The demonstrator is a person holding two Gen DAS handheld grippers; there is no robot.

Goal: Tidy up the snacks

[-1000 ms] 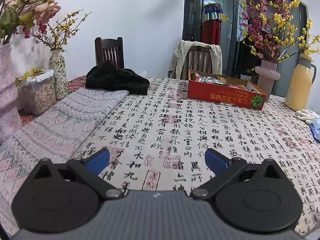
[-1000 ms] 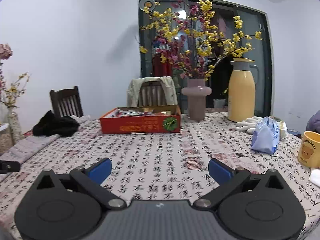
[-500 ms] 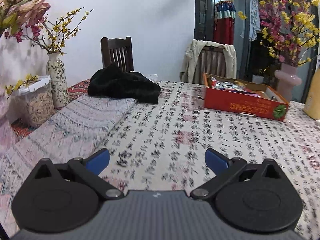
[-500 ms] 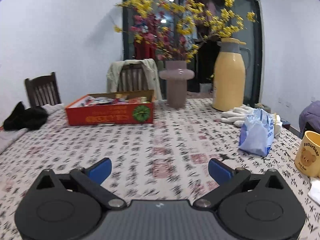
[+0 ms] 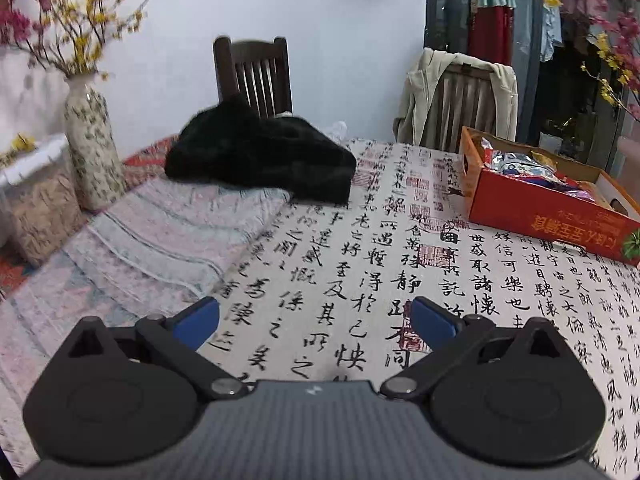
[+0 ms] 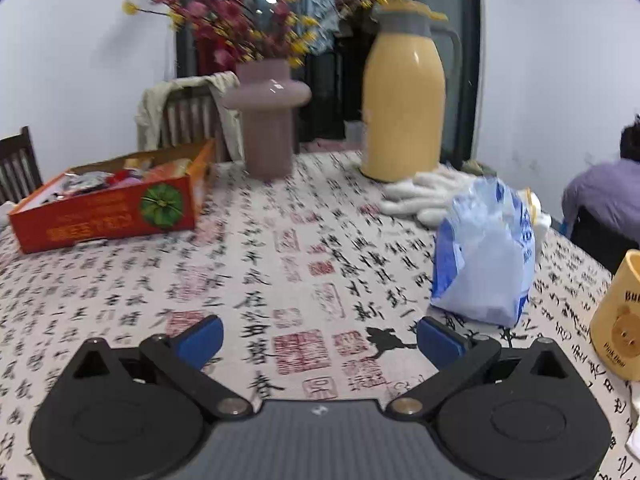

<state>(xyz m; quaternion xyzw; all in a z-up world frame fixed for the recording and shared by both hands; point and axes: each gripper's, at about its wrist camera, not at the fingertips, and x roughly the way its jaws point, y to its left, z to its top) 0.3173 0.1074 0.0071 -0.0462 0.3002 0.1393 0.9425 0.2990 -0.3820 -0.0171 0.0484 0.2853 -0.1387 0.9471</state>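
Both level over the tablecloth (image 5: 360, 240) — left gripper (image 5: 315, 322) and right gripper (image 6: 320, 338) spread wide

surface (image 6: 304, 240) – calligraphy cloth | black garment (image 5: 260, 156) on striped runner (image 5: 160, 236) | yellow flask (image 6: 404, 96) beside mauve vase (image 6: 266, 116) | white gloves (image 6: 420, 196) | bear mug (image 6: 620, 316) – right edge
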